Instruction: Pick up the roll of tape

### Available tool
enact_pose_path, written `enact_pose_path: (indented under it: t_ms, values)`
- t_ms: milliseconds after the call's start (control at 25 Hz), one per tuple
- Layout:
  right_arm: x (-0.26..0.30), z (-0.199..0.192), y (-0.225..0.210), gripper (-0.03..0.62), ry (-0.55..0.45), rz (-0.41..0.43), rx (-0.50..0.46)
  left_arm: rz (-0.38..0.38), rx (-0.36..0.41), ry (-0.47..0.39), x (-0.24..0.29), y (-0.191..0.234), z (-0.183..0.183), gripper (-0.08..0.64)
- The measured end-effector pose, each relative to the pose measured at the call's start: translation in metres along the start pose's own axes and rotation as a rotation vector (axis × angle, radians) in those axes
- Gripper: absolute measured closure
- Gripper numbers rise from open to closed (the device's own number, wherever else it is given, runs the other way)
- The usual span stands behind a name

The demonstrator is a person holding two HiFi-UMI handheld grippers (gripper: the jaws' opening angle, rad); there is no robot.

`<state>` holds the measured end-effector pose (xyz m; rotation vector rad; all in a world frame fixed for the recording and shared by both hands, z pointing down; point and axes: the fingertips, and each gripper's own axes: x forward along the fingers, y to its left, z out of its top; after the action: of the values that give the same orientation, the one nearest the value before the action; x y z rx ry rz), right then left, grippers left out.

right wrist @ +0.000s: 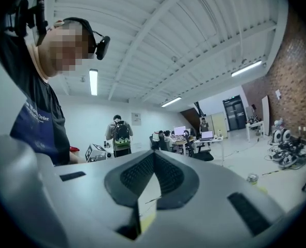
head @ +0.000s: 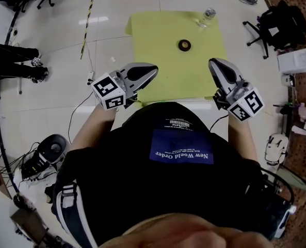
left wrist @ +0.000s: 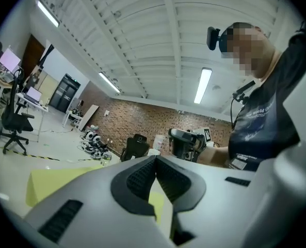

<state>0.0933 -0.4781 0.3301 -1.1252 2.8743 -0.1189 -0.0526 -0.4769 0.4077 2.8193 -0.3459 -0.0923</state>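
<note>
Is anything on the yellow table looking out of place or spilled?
Nothing stands out. The tape roll lies flat near the middle of the yellow table, and a clear bottle sits by its far right corner; no spill shows.

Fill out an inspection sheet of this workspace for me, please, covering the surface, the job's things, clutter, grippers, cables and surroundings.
Surface: yellow table top, mostly bare.
Job's things: roll of tape lies flat near the middle of the table, untouched, apart from both grippers.
Clutter: one clear container near the far edge.
Grippers: left hand-held gripper and right hand-held gripper are both shut with nothing between the jaws, held by the table's near edge.
Cables: a thin cable runs over the floor on the left; none on the table.
Surroundings: office chair on the right, brick wall, a person with a backpack in the distance.
</note>
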Motion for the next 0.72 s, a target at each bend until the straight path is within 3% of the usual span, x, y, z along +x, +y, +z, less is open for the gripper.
enact_pose_path:
  t_ms: [200,400,720]
  values:
    - [0.006,-0.009,-0.036,0.606,0.024,-0.025,0.016,0.02,-0.003,0.034,0.023,0.031,-0.008,0.554]
    - [-0.003,-0.012,-0.082,0.606,0.02,0.013,0.014,0.104,0.002,0.094,0.062,0.054,-0.019,0.554]
    - [-0.029,-0.034,-0.157,0.606,0.045,0.099,0.007,0.25,0.004,0.299,0.137,0.098,-0.06,0.552]
